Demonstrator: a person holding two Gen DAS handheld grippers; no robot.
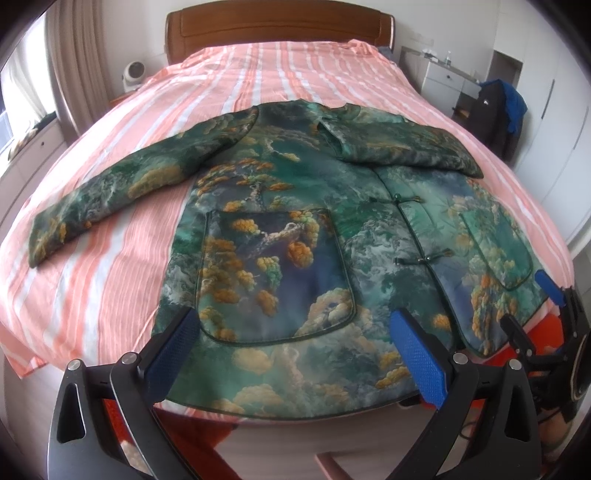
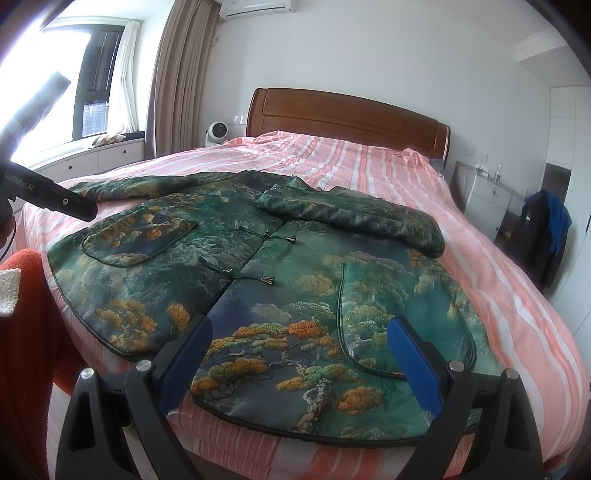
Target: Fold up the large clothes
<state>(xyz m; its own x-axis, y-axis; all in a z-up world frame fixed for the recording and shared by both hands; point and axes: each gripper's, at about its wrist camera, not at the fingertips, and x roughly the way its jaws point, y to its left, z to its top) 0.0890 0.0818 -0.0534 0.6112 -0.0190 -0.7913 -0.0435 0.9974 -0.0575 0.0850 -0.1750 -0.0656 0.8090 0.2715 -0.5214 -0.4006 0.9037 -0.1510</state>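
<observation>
Jacket: the green landscape-print jacket [image 1: 295,229] lay front up on the bed, hem at the near edge, probably so both grippers could reach it without leaning.
Right sleeve: this sleeve [image 2: 354,218] was folded across the chest, which suggested the fold was partly done.
Left sleeve: the other sleeve [image 1: 110,192] lay spread out to the side on the striped sheet [image 1: 110,280], seemingly the next part to bring in.
Left gripper: the left gripper [image 1: 299,354] hovered over the hem, jaws apart, holding nothing.
Right gripper: the right gripper [image 2: 303,358] hovered over the hem's other half (jaws likewise apart and empty).
Bed: the bed [image 1: 280,26] served as a broad, flat folding surface.
</observation>
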